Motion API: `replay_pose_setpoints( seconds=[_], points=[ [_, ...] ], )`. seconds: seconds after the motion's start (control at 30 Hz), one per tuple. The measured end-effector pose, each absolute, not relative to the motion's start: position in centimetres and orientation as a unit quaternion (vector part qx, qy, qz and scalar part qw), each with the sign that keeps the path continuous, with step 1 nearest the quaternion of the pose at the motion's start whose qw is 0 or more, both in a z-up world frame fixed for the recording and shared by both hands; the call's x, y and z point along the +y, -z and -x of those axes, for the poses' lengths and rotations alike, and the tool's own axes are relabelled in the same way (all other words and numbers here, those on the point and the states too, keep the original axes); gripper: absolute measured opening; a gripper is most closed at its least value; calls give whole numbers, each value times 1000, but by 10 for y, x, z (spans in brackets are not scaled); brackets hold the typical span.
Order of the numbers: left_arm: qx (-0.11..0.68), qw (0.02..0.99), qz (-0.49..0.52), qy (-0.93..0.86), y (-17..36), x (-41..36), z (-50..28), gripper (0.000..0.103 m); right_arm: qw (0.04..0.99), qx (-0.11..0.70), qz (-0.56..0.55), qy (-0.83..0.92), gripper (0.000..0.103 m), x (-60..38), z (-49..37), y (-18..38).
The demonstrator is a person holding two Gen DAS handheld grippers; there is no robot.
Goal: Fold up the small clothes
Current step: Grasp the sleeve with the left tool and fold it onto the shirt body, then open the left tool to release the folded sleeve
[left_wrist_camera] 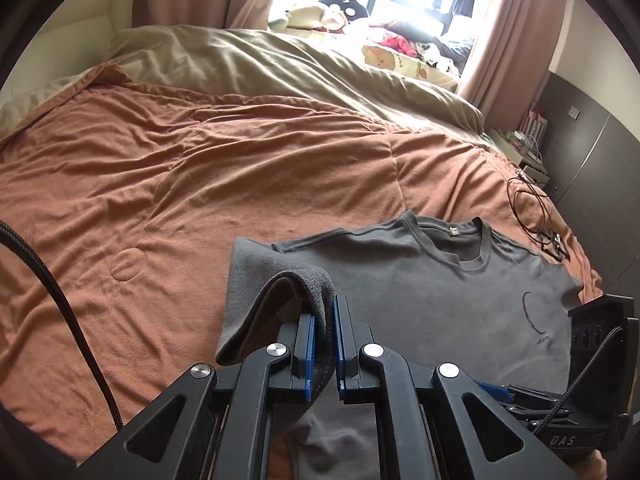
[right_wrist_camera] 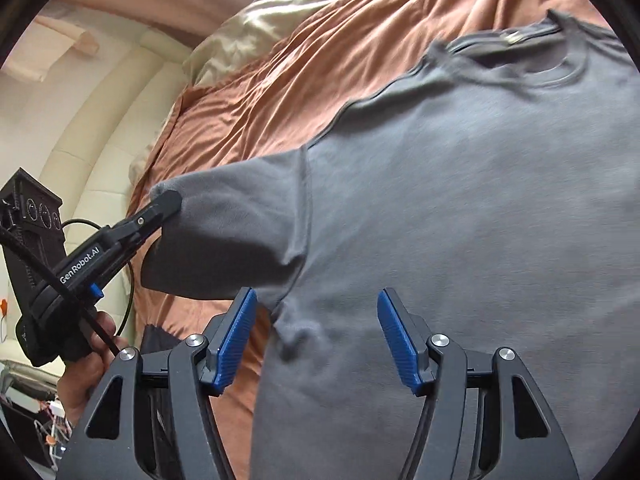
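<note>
1. Pinching the cuff of the sleeve, the left hand-held gripper has its blue pads clamped on grey cloth and lifts that edge off the bed.
2. Hovering over the armpit area, the right hand-held gripper has its jaws spread wide and holds nothing.
3. Beyond them the grey T-shirt lies front up and mostly flat on the orange quilt, collar toward the far side.
4. Judging by this, folding has barely begun: one sleeve is being turned inward; the other side and the body folds remain.
</note>
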State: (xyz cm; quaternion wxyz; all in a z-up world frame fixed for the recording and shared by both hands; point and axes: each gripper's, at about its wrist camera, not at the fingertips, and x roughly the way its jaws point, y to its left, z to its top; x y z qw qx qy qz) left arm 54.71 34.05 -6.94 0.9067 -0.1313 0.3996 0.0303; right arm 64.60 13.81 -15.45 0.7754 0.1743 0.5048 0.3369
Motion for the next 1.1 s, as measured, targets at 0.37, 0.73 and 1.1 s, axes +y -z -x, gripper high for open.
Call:
replay_pose_setpoints(
  seconds=[0.37, 0.73, 1.1],
  points=[
    [435, 893, 114, 19, 96, 274, -577, 9, 806, 487, -174, -288, 61, 90, -635, 137],
    [453, 888, 78, 15, 106, 260, -568, 54, 804, 505, -161, -271, 61, 83, -636, 128],
    [483, 867, 111, -47, 133, 328, -534, 44, 817, 498, -24, -289, 63, 148, -650, 130]
  ],
)
